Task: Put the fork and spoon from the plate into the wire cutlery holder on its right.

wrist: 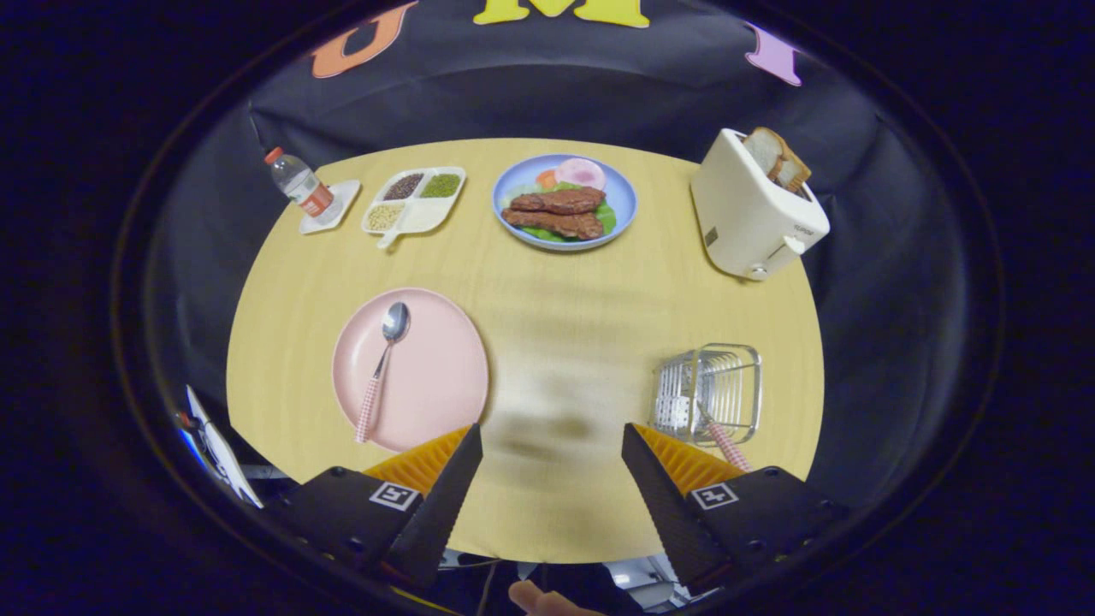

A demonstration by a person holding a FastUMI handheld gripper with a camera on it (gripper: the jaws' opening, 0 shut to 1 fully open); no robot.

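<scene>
Gripper held wide open above the near edge of the table, with nothing between its jaws.

Gripper view: the gripper (552,449) has its two fingers spread far apart over bare wood of the round table (582,342). Just ahead of the left finger lies the pink plate (436,376), and on it the spoon (382,364), bowl pointing away and checked handle pointing back toward the fingers. Just ahead of the right finger stands the wire cutlery holder (710,389); a checked handle (727,445), apparently the fork's, leans out of it toward that finger. Well beyond the fingers sit a blue plate of food (620,192), a divided tray (415,201), a bottle (299,184) and a toaster (748,218) with bread.
</scene>
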